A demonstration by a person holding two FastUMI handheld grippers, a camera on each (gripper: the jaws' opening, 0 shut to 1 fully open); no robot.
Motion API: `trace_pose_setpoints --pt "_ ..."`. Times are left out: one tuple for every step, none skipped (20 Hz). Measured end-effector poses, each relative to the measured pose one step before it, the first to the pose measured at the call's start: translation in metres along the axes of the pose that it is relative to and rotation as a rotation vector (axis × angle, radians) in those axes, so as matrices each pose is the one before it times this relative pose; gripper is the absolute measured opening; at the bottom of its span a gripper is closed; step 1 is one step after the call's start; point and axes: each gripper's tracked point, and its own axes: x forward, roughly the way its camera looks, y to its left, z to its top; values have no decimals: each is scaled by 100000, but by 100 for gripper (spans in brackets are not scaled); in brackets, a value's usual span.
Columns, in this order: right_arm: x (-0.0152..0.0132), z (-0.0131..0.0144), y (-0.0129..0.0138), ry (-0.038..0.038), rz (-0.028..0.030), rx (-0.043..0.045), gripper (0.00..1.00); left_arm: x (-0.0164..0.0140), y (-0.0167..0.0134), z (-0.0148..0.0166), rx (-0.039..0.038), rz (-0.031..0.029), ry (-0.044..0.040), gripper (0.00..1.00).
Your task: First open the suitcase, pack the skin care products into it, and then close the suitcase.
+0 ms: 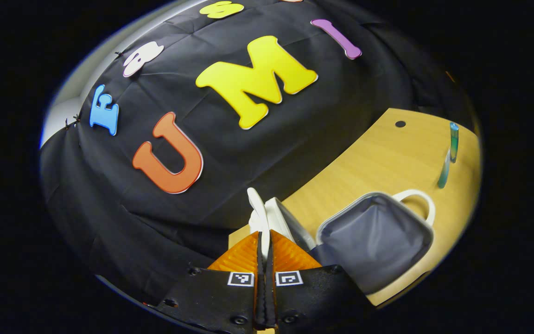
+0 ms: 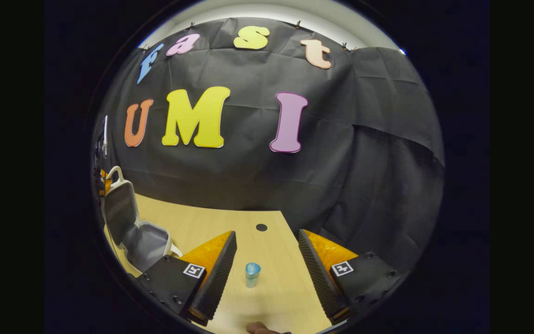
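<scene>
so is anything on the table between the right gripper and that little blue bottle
Nothing visible. In the right gripper view the blue bottle stands upright on bare table, just ahead of the open right gripper and in line with the gap between its fingers. The open suitcase sits well off to the side.

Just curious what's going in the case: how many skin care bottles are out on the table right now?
1: a teal bottle standing upright on the wooden table, between the right gripper's open fingers, well apart from the open suitcase. Others may be hidden.
</scene>
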Motion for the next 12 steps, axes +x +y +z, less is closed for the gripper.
trace_pose_setpoints --pt "134 -256 744 1112 -136 693 80 510 1299 -1845 -582 732 1934 3" --pt "-11 -168 613 1048 -189 865 80 553 1435 -1926 -1657 675 2593 3" --pt "25 -197 737 805 -78 444 80 590 1191 -1626 -1854 128 1626 3" --pt "18 -191 666 593 -154 -72 80 666 1224 -2150 -2030 663 4017 3" --pt "42 -315 520 594 -316 -617 80 960 714 -1872 -2452 -482 2871 3" --pt "-70 -197 412 438 -432 -544 80 688 437 -1482 -1602 -1 2796 3" --pt "-78 -229 421 614 -3 -375 80 763 306 -1942 -1791 -291 2810 3" --pt "-117 -208 386 696 34 -520 79 937 277 -1562 -1744 -32 3622 3" --pt "-68 -321 328 653 -276 -1039 79 1006 40 -1257 -2040 -445 2597 3" --pt "-16 -127 149 658 -298 -946 79 1206 -328 -1190 -2670 -1106 2408 3" --pt "-126 -212 47 647 -522 -530 80 899 -88 -941 -2253 -1435 1708 3" --pt "-179 3 7 383 -489 85 80 991 -202 -973 -696 -2000 363 3"
